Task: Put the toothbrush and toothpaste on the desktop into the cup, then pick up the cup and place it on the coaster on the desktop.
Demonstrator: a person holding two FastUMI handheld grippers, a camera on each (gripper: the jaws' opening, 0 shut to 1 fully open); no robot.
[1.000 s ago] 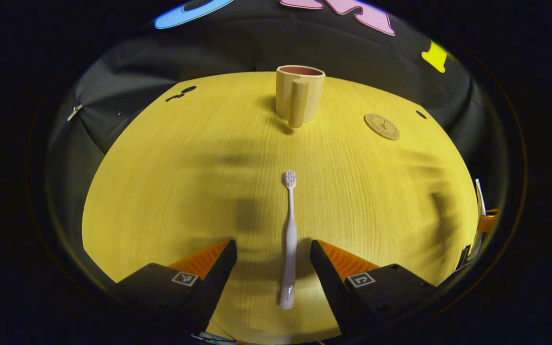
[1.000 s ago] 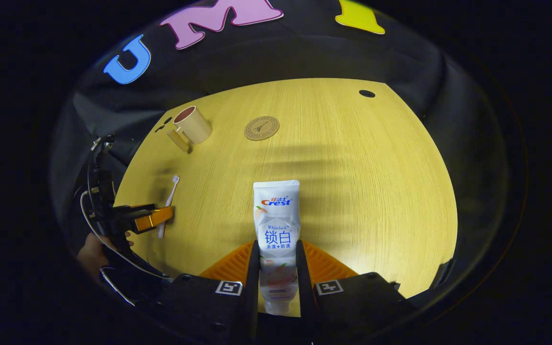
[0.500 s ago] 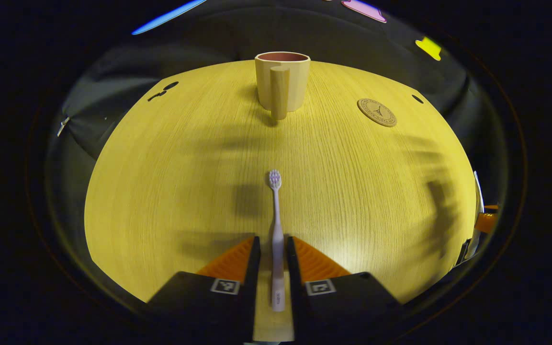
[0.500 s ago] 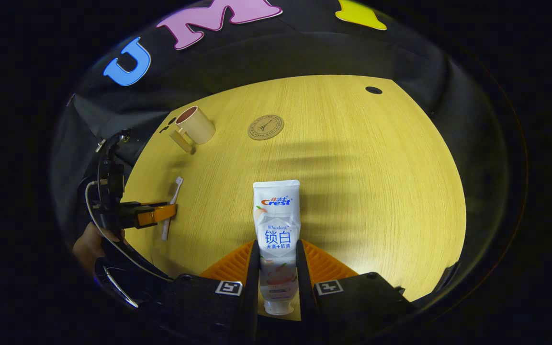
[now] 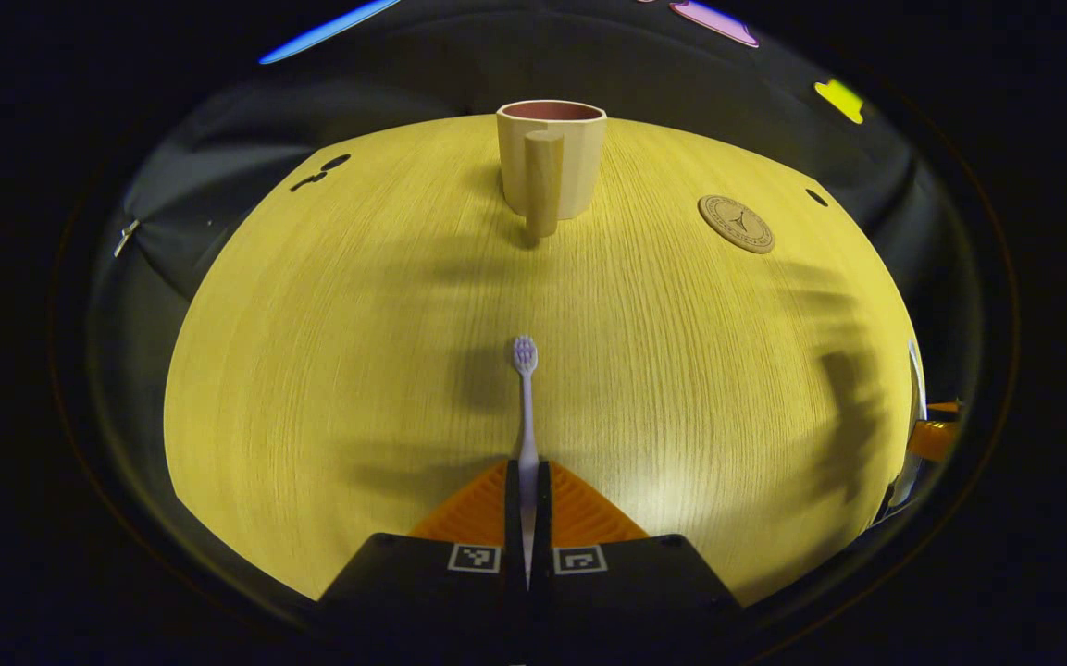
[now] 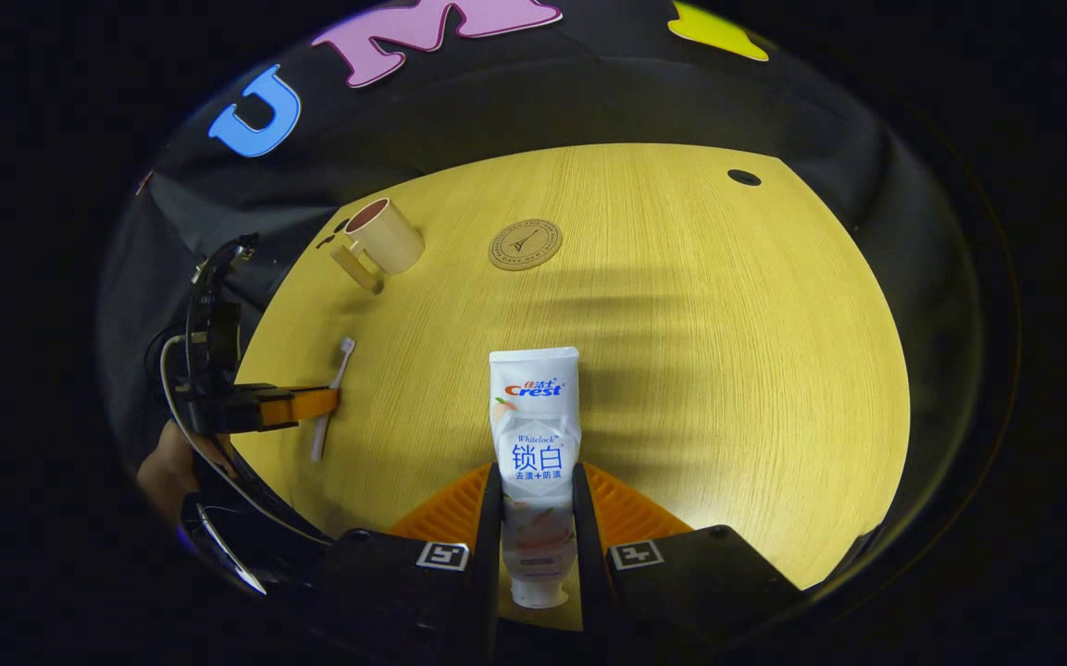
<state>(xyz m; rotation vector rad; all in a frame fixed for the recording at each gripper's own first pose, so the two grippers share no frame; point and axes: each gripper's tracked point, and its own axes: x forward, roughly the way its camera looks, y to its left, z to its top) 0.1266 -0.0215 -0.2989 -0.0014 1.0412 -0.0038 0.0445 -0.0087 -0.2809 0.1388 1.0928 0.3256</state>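
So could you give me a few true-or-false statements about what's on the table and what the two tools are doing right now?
1. The left tool is shut on the toothbrush. True.
2. The toothpaste is already inside the cup. False: it is gripped by the right tool, with its fingers pressed on both sides.
3. The cup stands on the coaster. False: the cup stands on the bare table, apart from the coaster.
4. The cup stands upright with its handle facing the left tool. True.
5. The toothbrush bristles point toward the person. False: the bristle end points away, toward the cup.
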